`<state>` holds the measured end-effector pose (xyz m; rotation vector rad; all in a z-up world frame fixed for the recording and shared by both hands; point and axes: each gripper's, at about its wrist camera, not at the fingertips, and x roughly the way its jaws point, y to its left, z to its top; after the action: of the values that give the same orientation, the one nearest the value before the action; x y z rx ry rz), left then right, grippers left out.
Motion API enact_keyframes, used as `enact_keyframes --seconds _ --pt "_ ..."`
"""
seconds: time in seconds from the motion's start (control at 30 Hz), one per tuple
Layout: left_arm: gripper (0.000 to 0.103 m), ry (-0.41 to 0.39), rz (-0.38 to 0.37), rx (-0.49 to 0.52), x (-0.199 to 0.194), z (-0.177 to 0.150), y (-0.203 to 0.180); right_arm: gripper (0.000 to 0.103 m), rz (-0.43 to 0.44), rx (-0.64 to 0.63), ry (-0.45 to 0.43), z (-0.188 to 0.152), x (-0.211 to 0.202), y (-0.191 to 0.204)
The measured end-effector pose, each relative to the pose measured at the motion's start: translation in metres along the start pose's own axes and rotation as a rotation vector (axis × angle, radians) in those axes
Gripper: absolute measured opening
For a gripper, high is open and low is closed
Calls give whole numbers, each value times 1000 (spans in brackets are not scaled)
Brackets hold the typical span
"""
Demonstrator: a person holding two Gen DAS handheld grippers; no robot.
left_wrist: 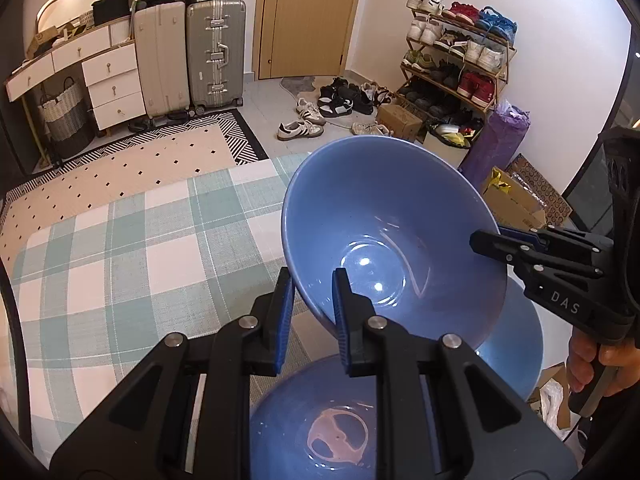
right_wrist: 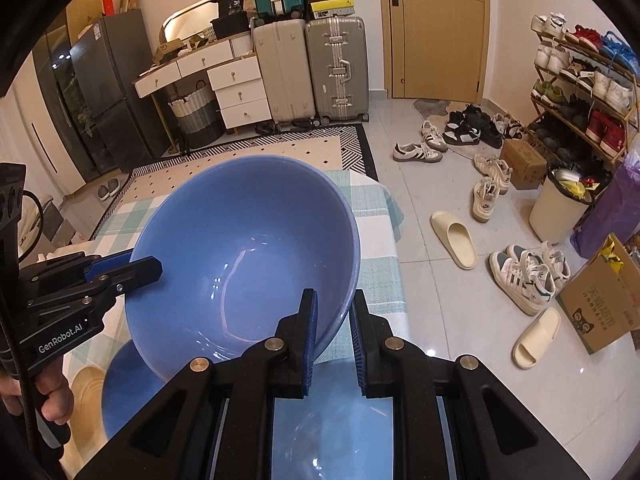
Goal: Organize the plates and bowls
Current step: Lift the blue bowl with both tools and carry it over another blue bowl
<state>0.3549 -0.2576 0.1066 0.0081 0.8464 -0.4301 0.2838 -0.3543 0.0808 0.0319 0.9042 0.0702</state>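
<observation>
A large blue bowl (left_wrist: 380, 208) (right_wrist: 240, 220) hangs tilted above the table, held by both grippers at once. My left gripper (left_wrist: 314, 312) is shut on its near rim in the left wrist view, and shows in the right wrist view as the left gripper (right_wrist: 154, 268) clamped on the bowl's left rim. My right gripper (right_wrist: 334, 324) is shut on the opposite rim; the left wrist view has this right gripper (left_wrist: 486, 244) biting the right rim. Below lie a second blue bowl (left_wrist: 320, 420) (right_wrist: 332, 420) and a third blue dish (left_wrist: 516, 352) (right_wrist: 124, 392).
The table (left_wrist: 120, 240) wears a green and white plaid cloth. A pale yellow plate (right_wrist: 86, 396) lies at its left edge. Shoes (right_wrist: 416, 152), slippers (right_wrist: 456, 240), a white bin (right_wrist: 560, 208) and cardboard boxes (right_wrist: 600, 304) litter the floor on the right. Suitcases (left_wrist: 216, 52) stand by the door.
</observation>
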Motion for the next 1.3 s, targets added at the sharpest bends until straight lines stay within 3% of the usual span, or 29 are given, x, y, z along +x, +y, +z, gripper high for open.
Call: enact_keyframes --seconds 0.57,0.9,1.3 --pt "16 -94 3 25 -122 -21 -35 17 11 -33 -88 -19 -81 30" --pt "16 -124 11 22 -187 -48 -49 18 33 -48 -125 -40 -121 58" --pt "16 -126 25 29 -220 -76 -52 18 59 -40 -130 -59 -136 78"
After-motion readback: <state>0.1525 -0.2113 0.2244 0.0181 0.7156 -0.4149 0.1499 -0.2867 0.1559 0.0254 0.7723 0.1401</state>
